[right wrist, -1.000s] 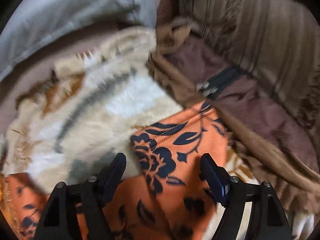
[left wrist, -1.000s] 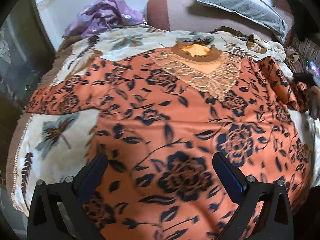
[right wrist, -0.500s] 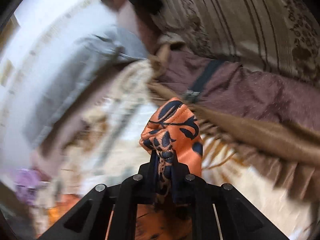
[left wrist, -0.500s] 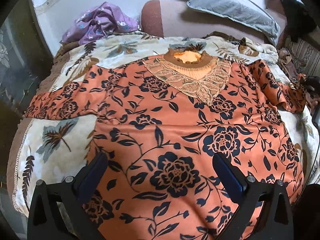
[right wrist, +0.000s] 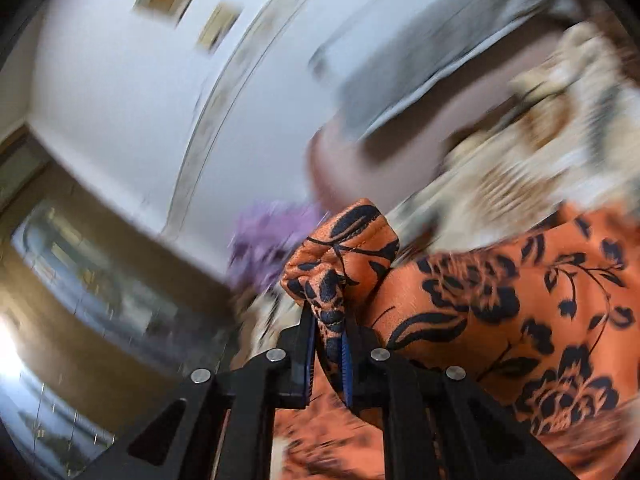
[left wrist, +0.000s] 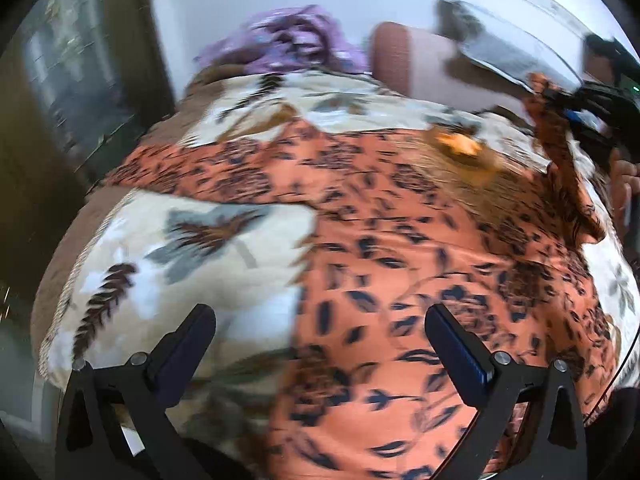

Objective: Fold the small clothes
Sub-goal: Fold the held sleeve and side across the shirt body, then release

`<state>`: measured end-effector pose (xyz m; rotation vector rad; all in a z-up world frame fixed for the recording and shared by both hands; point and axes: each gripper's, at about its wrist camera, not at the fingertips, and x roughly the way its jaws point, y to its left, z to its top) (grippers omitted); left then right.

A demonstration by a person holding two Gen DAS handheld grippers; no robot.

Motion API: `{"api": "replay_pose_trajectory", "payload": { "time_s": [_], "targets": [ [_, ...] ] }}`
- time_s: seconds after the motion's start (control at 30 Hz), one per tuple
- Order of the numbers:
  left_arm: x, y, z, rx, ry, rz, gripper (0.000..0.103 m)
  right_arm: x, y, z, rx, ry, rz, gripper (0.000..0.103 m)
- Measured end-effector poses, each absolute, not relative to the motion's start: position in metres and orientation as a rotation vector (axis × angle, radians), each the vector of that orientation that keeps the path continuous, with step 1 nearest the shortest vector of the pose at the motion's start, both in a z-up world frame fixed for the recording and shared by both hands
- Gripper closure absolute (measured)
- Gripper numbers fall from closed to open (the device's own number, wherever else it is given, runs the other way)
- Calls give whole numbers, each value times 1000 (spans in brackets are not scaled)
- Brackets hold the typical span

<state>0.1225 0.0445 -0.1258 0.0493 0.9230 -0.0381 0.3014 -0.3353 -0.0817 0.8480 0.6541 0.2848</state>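
While spread flat on the floral bedspread (left wrist: 192, 240), the orange floral blouse (left wrist: 400, 264) lies with neckline (left wrist: 460, 146) far, hem near, long axis running away from the camera. Left gripper (left wrist: 320, 344): fingers released, above the blouse's left edge. Purple garment (left wrist: 296, 46) and pillow (left wrist: 492, 60) beyond. Right gripper (right wrist: 326, 344): fingers clenched on the lifted sleeve cuff (right wrist: 344, 256), seen clearly only from the right wrist.

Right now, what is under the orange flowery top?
The orange top lies on a cream blanket with a leaf print, which shows beside it. What lies beneath the top's middle is covered. One sleeve is lifted, pinched in the right gripper.
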Motion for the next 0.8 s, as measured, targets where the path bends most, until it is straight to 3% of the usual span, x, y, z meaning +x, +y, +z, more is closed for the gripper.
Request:
{"api": "replay_pose_trajectory", "payload": {
  "time_s": [0.13,0.17,0.27,0.4,0.57,0.67,0.77,0.8],
  "targets": [
    [124,77,-126,10,925,18,0,336,-237,-111,825,761,352,88],
    [124,84,-127,3,927,29,0,345,-217,-120,786,808,345,79],
    [125,97,-127,-12,928,50,0,351,-183,-143,819,902,385,9],
    [130,97,-128,1,921,54,0,335,-188,-144,785,901,404,9],
    [150,78,-127,10,910,16,0,257,-237,-121,571,858,193,11],
    [172,63,-132,-15,926,-29,0,240,-285,-141,494,919,68,27],
    [194,65,-143,-38,975,33,0,236,-314,-187,431,1102,-33,29],
    [203,73,-148,-68,993,41,0,232,-320,-196,427,1133,-28,36]
  ]
}}
